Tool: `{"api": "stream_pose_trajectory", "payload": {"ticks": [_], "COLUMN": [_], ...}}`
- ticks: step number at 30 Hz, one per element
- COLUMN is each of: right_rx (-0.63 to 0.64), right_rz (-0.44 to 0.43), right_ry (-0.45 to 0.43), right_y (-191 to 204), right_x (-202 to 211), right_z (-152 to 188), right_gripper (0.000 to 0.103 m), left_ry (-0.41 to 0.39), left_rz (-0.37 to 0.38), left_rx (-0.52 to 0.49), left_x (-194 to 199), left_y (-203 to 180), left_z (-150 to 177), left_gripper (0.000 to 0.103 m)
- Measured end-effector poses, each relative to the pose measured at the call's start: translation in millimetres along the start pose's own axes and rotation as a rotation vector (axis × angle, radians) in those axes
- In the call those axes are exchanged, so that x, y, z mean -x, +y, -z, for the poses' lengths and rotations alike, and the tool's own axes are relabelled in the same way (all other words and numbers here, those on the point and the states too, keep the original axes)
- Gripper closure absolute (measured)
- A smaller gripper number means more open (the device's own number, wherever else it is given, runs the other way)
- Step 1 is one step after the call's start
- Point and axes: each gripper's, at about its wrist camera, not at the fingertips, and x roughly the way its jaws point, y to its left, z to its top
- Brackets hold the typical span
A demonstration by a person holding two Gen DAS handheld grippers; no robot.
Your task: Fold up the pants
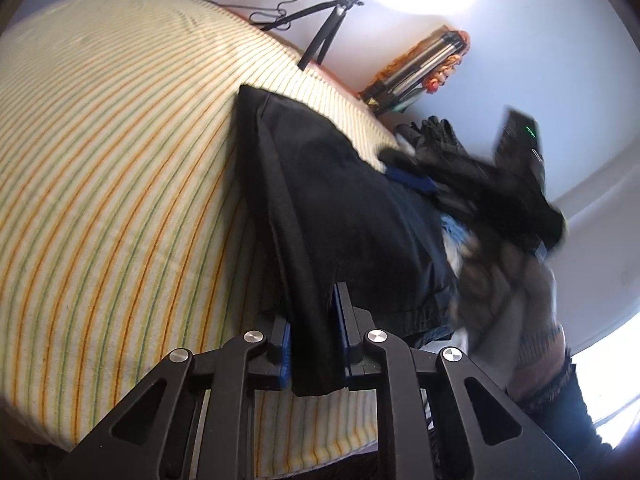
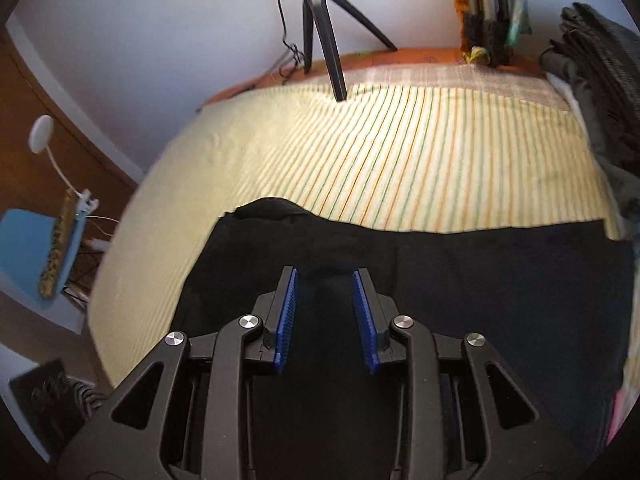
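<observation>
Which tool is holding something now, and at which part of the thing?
The left tool is shut on the black pants, pinching a folded edge strip. The right tool is over the pants with its pads apart, gripping nothing.

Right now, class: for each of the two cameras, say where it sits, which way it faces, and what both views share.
Left wrist: on the left tongs, facing along the bed; tongs shut on a fold of black pants; a gloved hand shows.
Right wrist: on the right tongs, facing down toward the wall; jaws apart over the pants.
Shared: pants, striped sheet, tripod.
</observation>
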Motion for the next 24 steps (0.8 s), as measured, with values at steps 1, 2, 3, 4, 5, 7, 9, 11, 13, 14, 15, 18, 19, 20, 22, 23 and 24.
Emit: {"api": "stream_pose_trajectory", "payload": {"ticks": [1,2,3,4,5,7,9,11,13,14,15,18,19,20,22,23,24], "right_rx": [-0.003,-0.004,-0.003,0.000,0.010,0.015,0.002,0.003,-0.002,-0.028,-0.047,-0.051,-0.043,-0.033,0.004,0.031,0.063], "right_rz": [0.008,0.020,0.028,0.039,0.072,0.110,0.122,0.124,0.116,0.068,0.032,-0.055,-0.084,-0.102,-0.141,-0.163,-0.172], "right_ry": [-0.009,-0.014,-0.015,-0.013,-0.001,0.024,0.050,0.042,0.062,0.072,0.069,0.053,0.051,0.053,0.076,0.101,0.133], "right_y": [-2,-4,-6,-8,-10,-14,-21,-23,-23,-24,-25,-12,-4,3,24,38,52], "right_x": [11,19,25,28,29,24,13,6,7,11,17,34,39,42,42,39,32], "right_z": [8,16,24,30,40,50,60,67,62,57,52,29,19,11,-6,-15,-23], "right_gripper": [0.072,0.072,0.072,0.072,0.072,0.072,0.072,0.072,0.072,0.072,0.072,0.066,0.056,0.050,0.040,0.040,0.040], "left_ry": [-0.007,-0.015,-0.019,-0.025,-0.032,-0.043,-0.051,-0.059,-0.067,-0.068,-0.074,-0.089,-0.093,-0.097,-0.103,-0.108,-0.111], "left_rz": [0.004,0.011,0.013,0.014,0.013,0.013,0.018,0.011,0.008,0.007,0.005,-0.002,-0.002,-0.004,-0.002,-0.001,-0.001], "left_rx": [-0.005,-0.009,-0.014,-0.025,-0.040,-0.065,-0.080,-0.104,-0.127,-0.141,-0.163,-0.205,-0.214,-0.220,-0.224,-0.224,-0.226], "left_x": [2,3,4,5,5,7,10,11,10,10,11,11,10,10,9,9,9], "left_y": [-1,-3,-4,-7,-11,-17,-22,-28,-33,-37,-42,-52,-54,-55,-57,-57,-58], "left_z": [-2,-4,-5,-6,-7,-8,-8,-10,-14,-14,-15,-13,-12,-11,-11,-10,-10], "left_gripper": [0.089,0.089,0.089,0.090,0.090,0.091,0.092,0.092,0.092,0.092,0.092,0.092,0.092,0.092,0.092,0.092,0.092]}}
